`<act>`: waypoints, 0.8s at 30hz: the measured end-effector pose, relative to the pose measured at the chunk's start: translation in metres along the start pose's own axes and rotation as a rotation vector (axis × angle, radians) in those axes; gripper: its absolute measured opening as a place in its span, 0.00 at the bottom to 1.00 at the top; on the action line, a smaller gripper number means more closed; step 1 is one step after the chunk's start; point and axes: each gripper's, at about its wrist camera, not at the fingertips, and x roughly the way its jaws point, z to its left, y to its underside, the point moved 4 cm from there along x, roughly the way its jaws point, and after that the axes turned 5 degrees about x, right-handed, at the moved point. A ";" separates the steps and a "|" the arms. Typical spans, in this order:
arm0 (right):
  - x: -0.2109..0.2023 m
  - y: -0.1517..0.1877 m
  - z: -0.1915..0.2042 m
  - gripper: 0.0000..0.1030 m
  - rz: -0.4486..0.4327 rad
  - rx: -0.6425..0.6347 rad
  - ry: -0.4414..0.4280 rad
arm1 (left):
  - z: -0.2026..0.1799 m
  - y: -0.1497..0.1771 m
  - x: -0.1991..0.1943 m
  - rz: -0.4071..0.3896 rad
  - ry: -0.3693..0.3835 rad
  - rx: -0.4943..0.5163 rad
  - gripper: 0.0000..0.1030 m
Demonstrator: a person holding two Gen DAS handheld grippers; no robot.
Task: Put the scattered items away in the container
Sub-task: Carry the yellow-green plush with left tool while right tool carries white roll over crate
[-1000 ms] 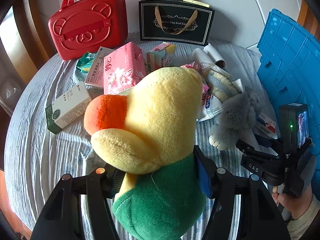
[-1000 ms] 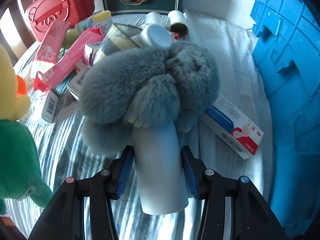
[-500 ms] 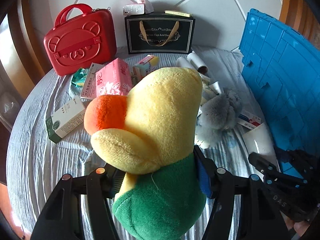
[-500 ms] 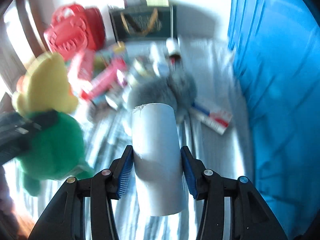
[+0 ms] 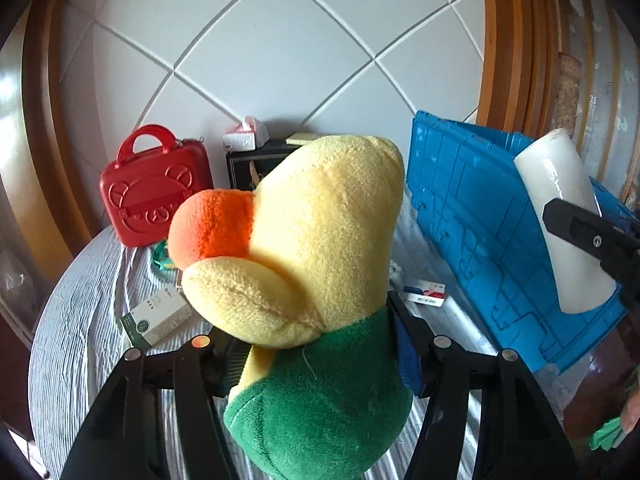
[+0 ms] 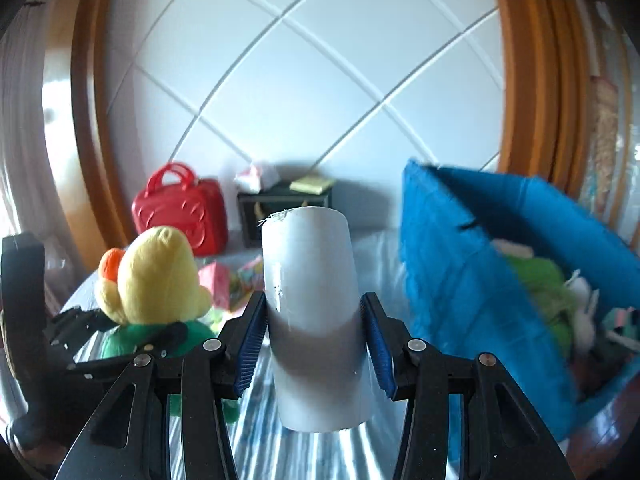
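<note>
While both grippers are hanging well above the striped tablecloth [image 5: 76,316], open air is lying all around them, with the white tiled wall [image 5: 280,52] standing far behind. Along the right side, the blue crate [image 5: 480,220] is rising with its near wall tilted; its top rim is showing level with the held things, and inside it a green and white heap is sitting, blurred. Clenched on the green body of the plush duck [image 5: 316,248], the left gripper [image 5: 320,360] is pointing forward and slightly up, the duck's yellow head and orange beak filling the middle of its view. Beside it, the right gripper [image 6: 316,340] is squeezing a white roll [image 6: 316,320] between its blue pads [image 6: 252,344], the roll standing nearly upright and leaning a little away. From the left wrist view, that roll is showing in front of the crate's rim. Back on the cloth, a red case [image 5: 156,192], a black gift bag [image 6: 284,212] and some small boxes [image 5: 158,318] are lying well apart from both tools.
</note>
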 end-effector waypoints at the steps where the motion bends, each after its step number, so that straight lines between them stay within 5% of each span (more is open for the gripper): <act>1: -0.008 -0.005 -0.007 0.45 -0.018 0.003 0.013 | -0.005 -0.005 -0.005 -0.018 0.006 0.006 0.59; 8: -0.077 -0.040 -0.090 0.45 -0.156 0.053 0.141 | -0.078 -0.066 -0.047 -0.196 0.072 0.084 0.59; 13: -0.103 -0.056 -0.168 0.45 -0.205 0.065 0.206 | -0.156 -0.132 -0.072 -0.363 0.120 0.090 0.59; 16: -0.107 -0.063 -0.223 0.45 -0.210 0.056 0.213 | -0.214 -0.166 -0.067 -0.390 0.159 0.083 0.59; 20: -0.101 -0.063 -0.287 0.45 -0.181 0.049 0.204 | -0.298 -0.182 -0.022 -0.254 0.191 0.121 0.59; 24: -0.082 -0.057 -0.342 0.45 -0.115 0.071 0.173 | -0.358 -0.152 0.065 0.087 0.164 0.186 0.59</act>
